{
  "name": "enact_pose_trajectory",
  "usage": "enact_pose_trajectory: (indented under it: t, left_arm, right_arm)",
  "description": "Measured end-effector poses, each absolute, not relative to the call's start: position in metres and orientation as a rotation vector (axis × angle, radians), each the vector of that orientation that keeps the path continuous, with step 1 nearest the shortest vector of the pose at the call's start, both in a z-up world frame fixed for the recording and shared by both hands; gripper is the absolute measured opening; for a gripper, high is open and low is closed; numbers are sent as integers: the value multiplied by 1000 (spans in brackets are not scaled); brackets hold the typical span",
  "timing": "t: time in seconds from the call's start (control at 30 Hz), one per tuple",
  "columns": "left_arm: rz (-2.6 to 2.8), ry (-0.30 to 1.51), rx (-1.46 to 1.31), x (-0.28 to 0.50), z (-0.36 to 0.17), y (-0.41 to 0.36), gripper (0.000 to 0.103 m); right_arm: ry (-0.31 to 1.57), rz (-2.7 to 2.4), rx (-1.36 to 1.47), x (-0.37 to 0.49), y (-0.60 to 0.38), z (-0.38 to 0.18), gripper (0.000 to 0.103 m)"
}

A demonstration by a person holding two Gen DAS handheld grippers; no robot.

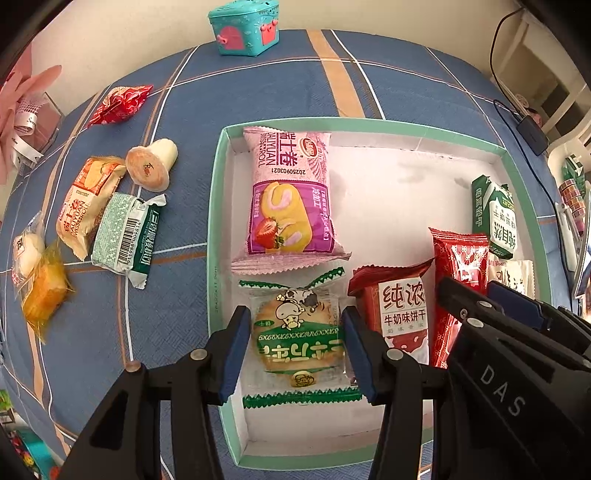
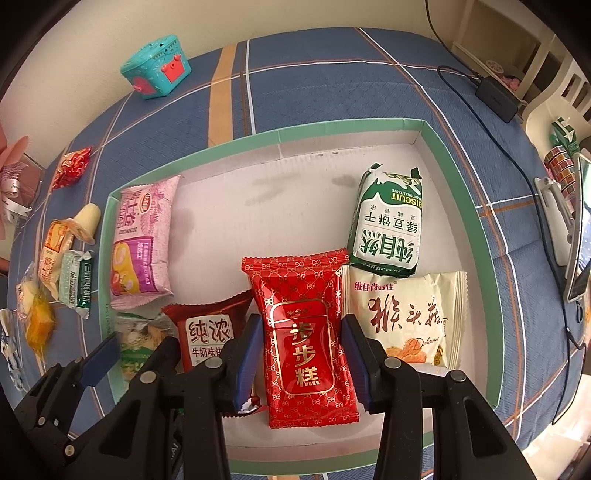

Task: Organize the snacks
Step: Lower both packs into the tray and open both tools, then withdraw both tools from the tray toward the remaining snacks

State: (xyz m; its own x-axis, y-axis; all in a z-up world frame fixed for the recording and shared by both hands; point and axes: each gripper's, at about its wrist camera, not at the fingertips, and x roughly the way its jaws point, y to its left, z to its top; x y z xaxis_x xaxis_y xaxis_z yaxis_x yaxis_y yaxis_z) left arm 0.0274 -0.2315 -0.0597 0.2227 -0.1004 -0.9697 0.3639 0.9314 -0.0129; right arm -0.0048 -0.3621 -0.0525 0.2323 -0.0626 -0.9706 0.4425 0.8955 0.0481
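A green-rimmed white tray (image 1: 218, 192) (image 2: 461, 192) holds several snack packs. My left gripper (image 1: 295, 347) is open, its jaws on either side of a green-edged cookie pack (image 1: 299, 343) lying in the tray. My right gripper (image 2: 301, 363) is open around a red patterned cake pack (image 2: 306, 332), also lying in the tray. A pink Swiss roll pack (image 1: 290, 195) (image 2: 142, 243), a red milk biscuit pack (image 1: 399, 310) (image 2: 207, 332), a green biscuit pack (image 2: 388, 229) and a cream pack (image 2: 406, 314) lie in the tray too.
Left of the tray on the blue plaid cloth lie an orange roll pack (image 1: 86, 206), a green-white pack (image 1: 125, 236), a jelly cup (image 1: 151, 164), a red candy pack (image 1: 120, 103) and yellow wrapped sweets (image 1: 40, 284). A teal toy box (image 1: 245, 26) stands at the back. A black charger (image 2: 496, 94) and cable lie right.
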Motion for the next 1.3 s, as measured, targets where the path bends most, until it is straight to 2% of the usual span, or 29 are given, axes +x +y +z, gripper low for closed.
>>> enact_pose_trajectory:
  t: [0.1,0.37,0.9,1.3]
  left_arm:
    - [-319,1316,239,28,-61,-230,59]
    - [-321,1316,221,28,-54,-226,60]
    - [-263,1240,91,39,-17,-183,61]
    - [-80,1176,2,64,-1,-106,61]
  right_arm:
    - [1299,-362,350,-4,-362,-54,49]
    - [1277,-393,351,-4,-366,-43,60]
    - [1152,-419,302,-17,-356,15,61]
    - [1174,-388,270,-12,-335,10,61]
